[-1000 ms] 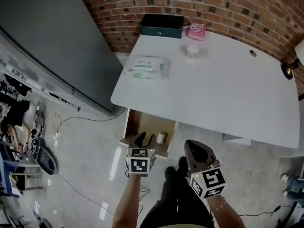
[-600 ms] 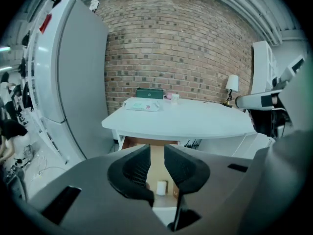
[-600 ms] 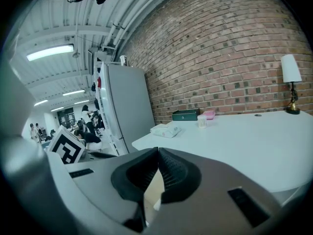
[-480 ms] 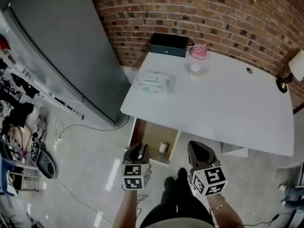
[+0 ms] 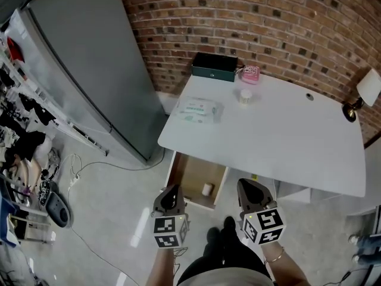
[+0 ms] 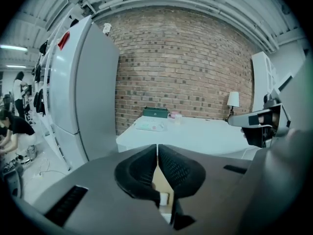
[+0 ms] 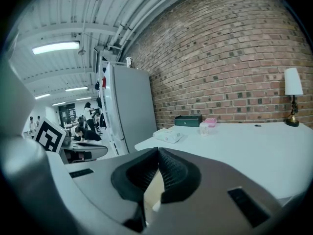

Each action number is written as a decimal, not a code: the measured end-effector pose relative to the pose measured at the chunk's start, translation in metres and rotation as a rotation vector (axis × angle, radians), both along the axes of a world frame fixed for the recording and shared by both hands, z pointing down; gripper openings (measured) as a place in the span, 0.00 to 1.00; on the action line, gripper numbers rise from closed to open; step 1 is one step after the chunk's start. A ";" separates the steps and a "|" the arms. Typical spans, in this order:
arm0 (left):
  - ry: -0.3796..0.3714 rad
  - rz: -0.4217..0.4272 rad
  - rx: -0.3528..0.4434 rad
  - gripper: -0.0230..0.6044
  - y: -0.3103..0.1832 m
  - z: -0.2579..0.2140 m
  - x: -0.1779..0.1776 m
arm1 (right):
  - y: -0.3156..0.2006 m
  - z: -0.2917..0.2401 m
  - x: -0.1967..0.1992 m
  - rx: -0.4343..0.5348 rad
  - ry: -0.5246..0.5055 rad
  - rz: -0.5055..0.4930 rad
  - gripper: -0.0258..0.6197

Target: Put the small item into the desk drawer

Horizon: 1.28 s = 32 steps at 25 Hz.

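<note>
Under the near edge of the white rectangular desk (image 5: 286,142), the shallow light-wood drawer (image 5: 189,177) is standing pulled out. The small white cylindrical item (image 5: 206,189) is sitting upright on its floor, close to the drawer's right wall, with no gripper touching it.

The left gripper (image 5: 170,196) is hovering just in front of the drawer's open front, over the glossy pale floor (image 5: 113,201). In the left gripper view its two black ribbed jaws are pressing flat against each other and are gripping nothing. Beyond them, the drawer's tan inside and the small white item are showing through the narrow gap below the pads.

The right gripper (image 5: 251,190) is hanging beside it, near the drawer's right corner and below the desk edge. In the right gripper view its jaws are likewise meeting along a thin line and are holding nothing.

On the desktop, well apart from both grippers, a soft white pack of wipes (image 5: 199,110) is lying near the left edge. A dark green rectangular box (image 5: 214,67) is resting at the back against the red brick wall (image 5: 286,22), with a pink container (image 5: 250,73) just beside it and a small white cup (image 5: 245,96) a little in front. A tall grey cabinet (image 5: 89,76) is standing to the left of the desk.
</note>
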<state>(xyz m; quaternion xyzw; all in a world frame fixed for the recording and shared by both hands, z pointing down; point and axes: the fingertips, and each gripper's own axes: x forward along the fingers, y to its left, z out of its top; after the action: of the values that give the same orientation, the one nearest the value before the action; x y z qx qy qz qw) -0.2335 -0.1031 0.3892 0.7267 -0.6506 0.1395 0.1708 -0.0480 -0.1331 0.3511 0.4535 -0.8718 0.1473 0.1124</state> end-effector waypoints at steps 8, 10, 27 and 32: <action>0.044 -0.031 0.062 0.08 0.017 -0.024 -0.010 | 0.012 -0.013 -0.006 0.028 0.009 -0.018 0.05; 0.042 -0.029 0.068 0.08 0.018 -0.028 -0.011 | 0.012 -0.016 -0.007 0.033 0.004 -0.016 0.05; 0.041 -0.015 0.087 0.08 0.009 -0.031 -0.016 | 0.008 -0.016 -0.006 0.036 0.018 0.017 0.05; 0.052 -0.017 0.083 0.08 0.002 -0.018 -0.022 | -0.001 -0.005 -0.010 0.034 0.022 0.023 0.05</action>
<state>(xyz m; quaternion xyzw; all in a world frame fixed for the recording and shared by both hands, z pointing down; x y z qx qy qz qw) -0.2556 -0.1008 0.3711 0.7308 -0.6575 0.0919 0.1585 -0.0577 -0.1345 0.3460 0.4668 -0.8677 0.1285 0.1126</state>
